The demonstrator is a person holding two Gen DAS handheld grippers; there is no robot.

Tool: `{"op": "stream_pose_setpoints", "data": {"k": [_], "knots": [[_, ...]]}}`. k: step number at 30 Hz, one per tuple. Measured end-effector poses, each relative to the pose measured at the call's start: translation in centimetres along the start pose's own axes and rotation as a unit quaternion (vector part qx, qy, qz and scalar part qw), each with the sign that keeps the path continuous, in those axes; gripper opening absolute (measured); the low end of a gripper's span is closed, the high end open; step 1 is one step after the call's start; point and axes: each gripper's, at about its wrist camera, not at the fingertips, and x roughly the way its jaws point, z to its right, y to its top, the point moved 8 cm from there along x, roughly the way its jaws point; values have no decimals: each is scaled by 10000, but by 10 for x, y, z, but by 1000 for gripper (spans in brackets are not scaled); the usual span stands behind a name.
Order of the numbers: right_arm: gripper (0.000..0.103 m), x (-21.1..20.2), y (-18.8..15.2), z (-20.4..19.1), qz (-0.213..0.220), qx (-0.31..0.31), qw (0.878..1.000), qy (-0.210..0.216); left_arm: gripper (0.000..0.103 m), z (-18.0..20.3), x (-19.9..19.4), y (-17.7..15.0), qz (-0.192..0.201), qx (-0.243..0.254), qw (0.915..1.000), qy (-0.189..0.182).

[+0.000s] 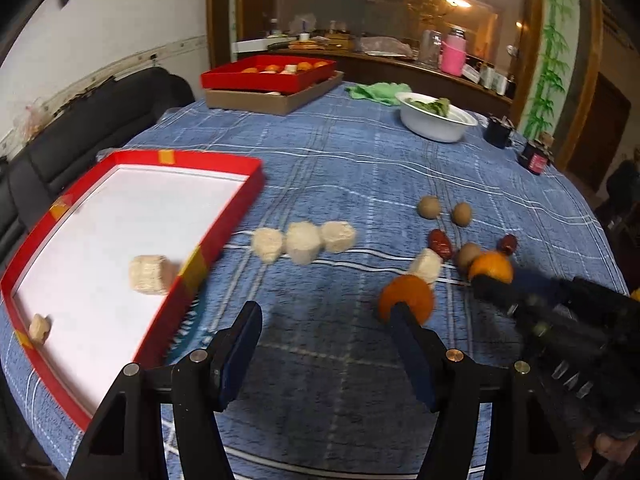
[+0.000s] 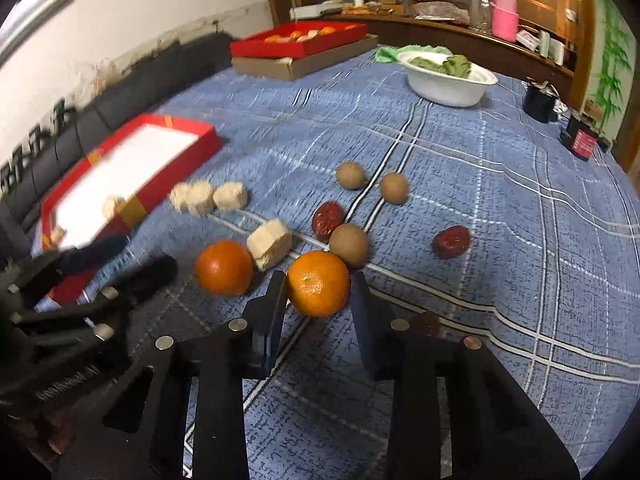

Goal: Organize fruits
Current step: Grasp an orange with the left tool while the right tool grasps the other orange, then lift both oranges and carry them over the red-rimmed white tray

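A big table [image 2: 500,200] with a blue checked cloth fills the scene. On its left side lies a red tray [image 1: 236,200] with a white floor, and two pale puffy cakes sit inside it. Far away rests another red tray [image 2: 320,46] with oranges in it, and a white bowl [image 2: 448,88] stands to the right. The right gripper [image 2: 318,286] squeezes an orange [image 2: 318,282] between its two fingers, near the middle of the table. The left gripper [image 1: 326,320] is spread wide with nothing in it; its right finger tip is by a second orange [image 1: 406,298]. Brown round fruits [image 2: 350,175] and red dates [image 2: 451,241] lie close behind.
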Motion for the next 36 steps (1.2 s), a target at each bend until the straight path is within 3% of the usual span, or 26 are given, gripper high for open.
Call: {"op": "stream_pose_setpoints", "data": {"k": [5,9,11,12,14,20,36], "knots": [[30,-25,14,23,560,348,9977,-166,65,30,6,2,-89,255,9993,-269],[30,-32,18,33,695,562,9959,-132,65,47,16,1,-223,397,9983,-362],[30,-32,19,32,706,566,9959,-79,54,46,28,0,-466,237,9979,-394],[30,-32,20,31,703,558,9959,-58,43,45,33,-1,-583,194,9974,-379],[30,-31,21,30,706,542,9960,-14,33,47,34,1,-543,310,9976,-284],[30,-30,19,29,694,516,9963,21,32,45,29,-4,-538,308,9977,-260],[31,-22,0,-4,304,35,9995,6,32,-15,-13,-17,-316,-249,9991,-161]]}}
